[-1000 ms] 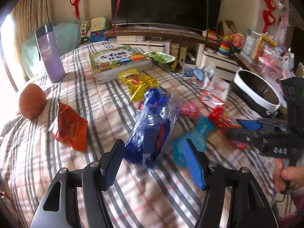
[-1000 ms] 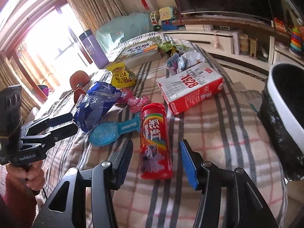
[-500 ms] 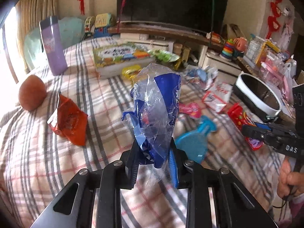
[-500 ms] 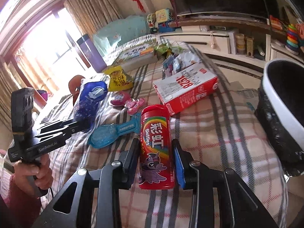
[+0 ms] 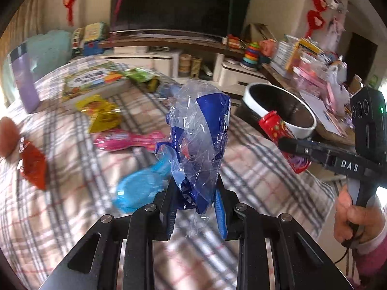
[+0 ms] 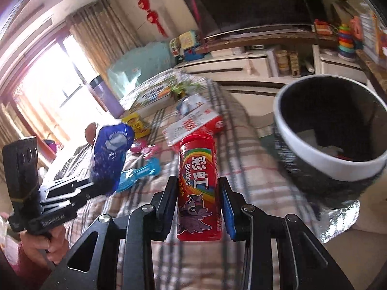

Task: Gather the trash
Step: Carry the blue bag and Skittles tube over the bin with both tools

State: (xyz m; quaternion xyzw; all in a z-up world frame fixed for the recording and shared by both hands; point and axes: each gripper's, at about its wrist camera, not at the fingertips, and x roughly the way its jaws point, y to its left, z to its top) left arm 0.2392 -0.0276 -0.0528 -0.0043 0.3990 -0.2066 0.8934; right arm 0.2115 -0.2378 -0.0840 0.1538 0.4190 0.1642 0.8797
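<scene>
Beside the plaid-covered bed, at its right edge, stands the waste bin — white rim, black liner, some scraps already at the bottom. All remaining places are given relative to this bin.

Left of the bin and near its rim, the right gripper is clamped on a red Skittles tube, held clear of the bed. Judged stiff, smooth-walled and light, likely near empty; a round, slick body can swivel between flat pads, so the mid-body hold seen here, square across the diameter, is the sound one.

Further left of the bin, the left gripper is closed on the lower end of a blue and clear plastic wrapper, which stands up above the jaws, off the bed. Judged almost weightless, limp and crackly; it will flap and may cling to the pads on release. A pinch on the bunched end, as held, is adequate.

Well left of the bin, uncollected on the bed: a red-and-white carton, a yellow snack packet, an orange-red packet and a green wrapper — all judged light, the packets soft.
</scene>
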